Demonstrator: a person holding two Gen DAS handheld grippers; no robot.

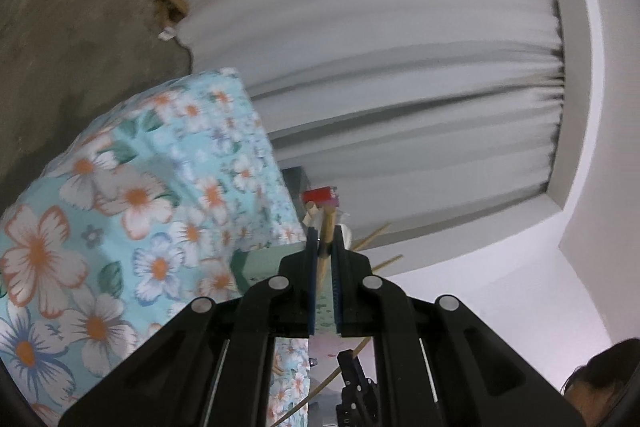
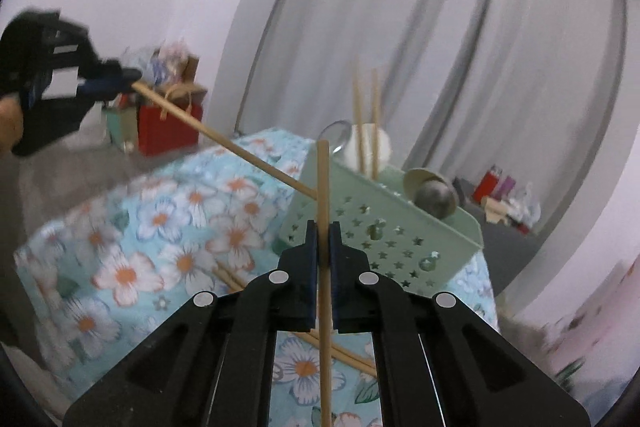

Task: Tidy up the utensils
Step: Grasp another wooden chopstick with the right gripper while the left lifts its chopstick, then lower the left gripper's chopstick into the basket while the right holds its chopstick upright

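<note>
Chopsticks are held up in the air, one in each gripper. R gripper (image 2: 323,233) is closed on a chopstick (image 2: 322,187) that stands nearly upright between its jaws, top end poking above them, lower end running down past the bottom of the view. L gripper (image 1: 325,239) is closed on another chopstick (image 1: 328,227), seen end-on in its own view. In the R wrist view the L gripper (image 2: 132,77) shows at far left w/ a hand (image 2: 10,119) behind it, and its chopstick (image 2: 224,143) slants down to the right until its tip meets the R gripper's upright stick.

Behind them sits a pale green caddy (image 2: 400,227) w/ star-shaped holes, on a table covered w/ a blue floral cloth (image 2: 160,227). Two more chopsticks (image 2: 364,123) stand upright in the caddy, beside a white rounded item, too blurred to name. A metal spoon bowl (image 2: 434,201) rests at the caddy's rim. More chopsticks (image 2: 348,355) lie loose on the cloth, under the R gripper. White curtains (image 2: 460,27) hang behind; a red bag (image 2: 168,131) sits on the floor, far left.
</note>
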